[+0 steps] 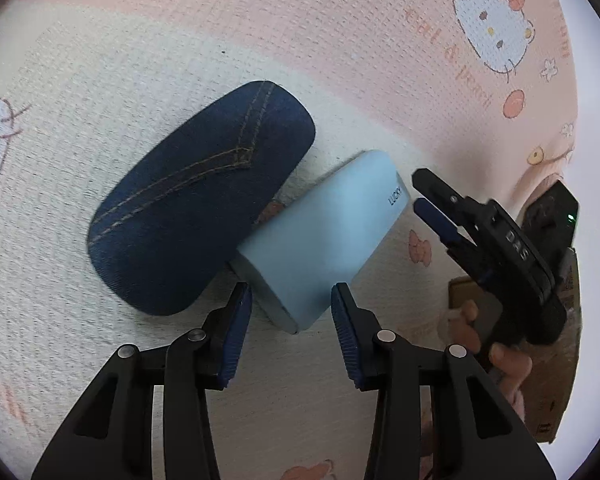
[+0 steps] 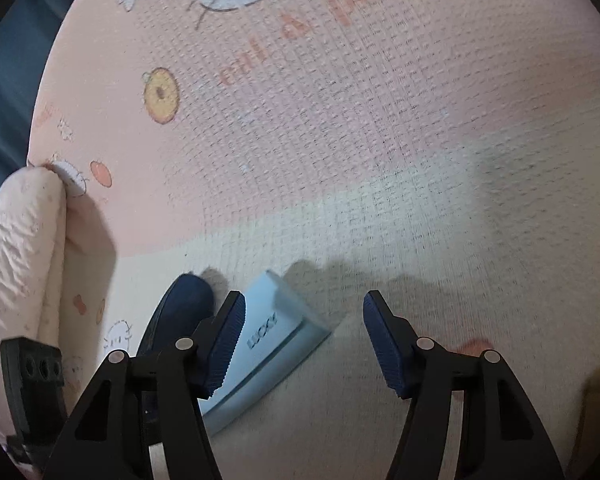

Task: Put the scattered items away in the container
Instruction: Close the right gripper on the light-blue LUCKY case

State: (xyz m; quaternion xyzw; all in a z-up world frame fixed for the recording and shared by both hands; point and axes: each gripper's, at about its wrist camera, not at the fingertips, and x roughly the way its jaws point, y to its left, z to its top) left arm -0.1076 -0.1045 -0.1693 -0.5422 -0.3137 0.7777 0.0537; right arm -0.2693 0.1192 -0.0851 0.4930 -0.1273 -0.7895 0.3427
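Roughly mid-approach, we judge: both tools come in on the same light blue box, which lies on a printed cartoon bedspread and not on any worktop. In the left wrist view the left gripper sits lower centre, its fingers part-spread either side of the box's near end; the pads look just clear of the box, so no pinch yet as far as we can tell. The denim case lies centre left, its lower right side touching or slightly overlapping the box. That likely explains the end-on approach, since the long side is blocked.

The right gripper shows at centre right of that view, just beside the box's far end with the lettering, held by a person's hand near the right edge. In the right wrist view the right gripper has fingers part-spread with only bedspread between the tips. The box sits lower centre, partly behind the left-hand finger, nothing pinched. The denim case peeks out left of it.

Hard to make out: no container in either view, so we cannot say where items go. A folded quilt edge fills the left of the right wrist view, which is motion-blurred at right. Brown shapes at the right edge of the left wrist view are unclear.
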